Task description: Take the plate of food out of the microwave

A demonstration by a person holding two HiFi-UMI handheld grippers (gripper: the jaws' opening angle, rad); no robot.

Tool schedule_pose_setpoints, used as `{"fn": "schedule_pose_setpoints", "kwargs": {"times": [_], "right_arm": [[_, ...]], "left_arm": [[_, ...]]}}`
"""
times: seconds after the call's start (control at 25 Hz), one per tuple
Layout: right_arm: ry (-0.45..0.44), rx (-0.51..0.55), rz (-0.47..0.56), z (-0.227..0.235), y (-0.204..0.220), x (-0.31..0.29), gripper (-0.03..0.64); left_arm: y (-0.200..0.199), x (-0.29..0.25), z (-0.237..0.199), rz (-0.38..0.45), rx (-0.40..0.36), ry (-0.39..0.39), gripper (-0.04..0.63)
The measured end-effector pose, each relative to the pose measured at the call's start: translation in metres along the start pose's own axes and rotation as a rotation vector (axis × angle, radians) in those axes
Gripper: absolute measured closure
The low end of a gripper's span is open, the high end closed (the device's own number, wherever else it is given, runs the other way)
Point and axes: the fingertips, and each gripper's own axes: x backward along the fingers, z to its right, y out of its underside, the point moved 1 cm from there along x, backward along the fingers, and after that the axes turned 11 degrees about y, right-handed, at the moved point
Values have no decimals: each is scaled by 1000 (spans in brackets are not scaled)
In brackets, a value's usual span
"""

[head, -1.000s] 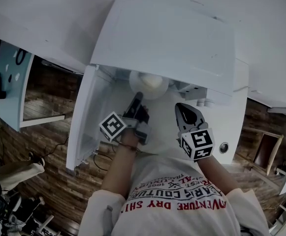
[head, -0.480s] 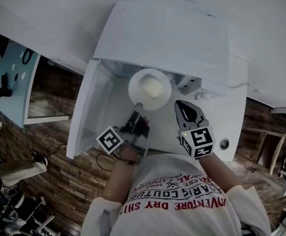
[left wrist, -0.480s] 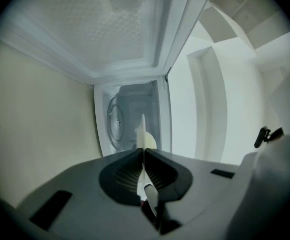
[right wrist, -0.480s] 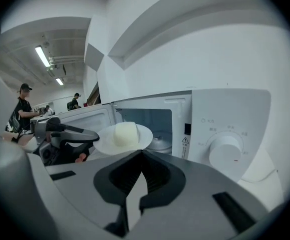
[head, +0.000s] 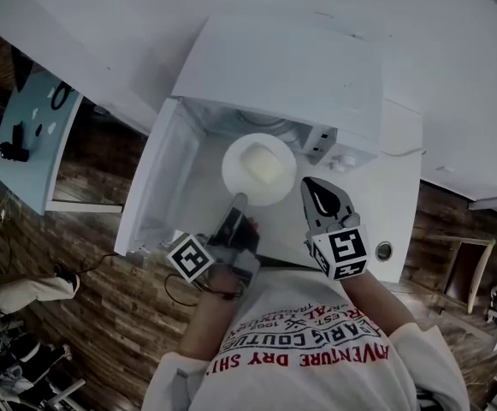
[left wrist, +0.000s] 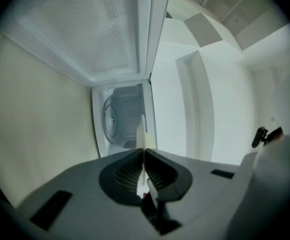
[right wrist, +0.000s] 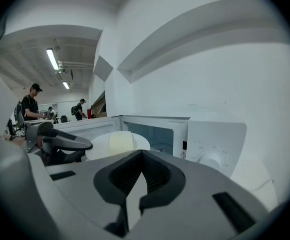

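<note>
**Plate gripped at the microwave's mouth**

At the left edge of the head view, a pale blue panel (head: 32, 139) with small black fittings stands over a dark plank floor (head: 85, 259). The microwave (head: 291, 67) is a smooth white box. Its flat door (head: 158, 182) hangs open toward the left of the frame, and the left gripper view shows a finely dotted screen in it.

Below centre, the left gripper (head: 238, 202), grey plastic with ribbed black pads, is clamped on the near rim of the plate (head: 231, 168). The plate is a thin round white disc, which shows between the pads in the left gripper view as an edge-on pale sliver. A smooth, pale yellowish mound of food (head: 263, 163) lies on it. The plate sits at the cavity's opening, most of it out in front of the microwave's top edge. Deep in the cavity, the left gripper view shows the round turntable (left wrist: 114, 120).

The door flanks the plate on the left. On the right is the right gripper (head: 310, 187), just beside the rim but apart from it, its jaws closed tip to tip on nothing.

Further right, the white control panel carries a round knob (right wrist: 212, 159). At the left of the right gripper view, a person in dark clothes (right wrist: 31, 106) stands well behind.
</note>
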Motion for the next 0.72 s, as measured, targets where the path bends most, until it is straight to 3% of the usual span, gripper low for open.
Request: {"fn": "schedule_pose_setpoints", "kwargs": {"times": [0.72], "right_arm": [[52,33,73,-4,-15,24,607]], "left_arm": [[9,16,24,2,-23,61,580]]}}
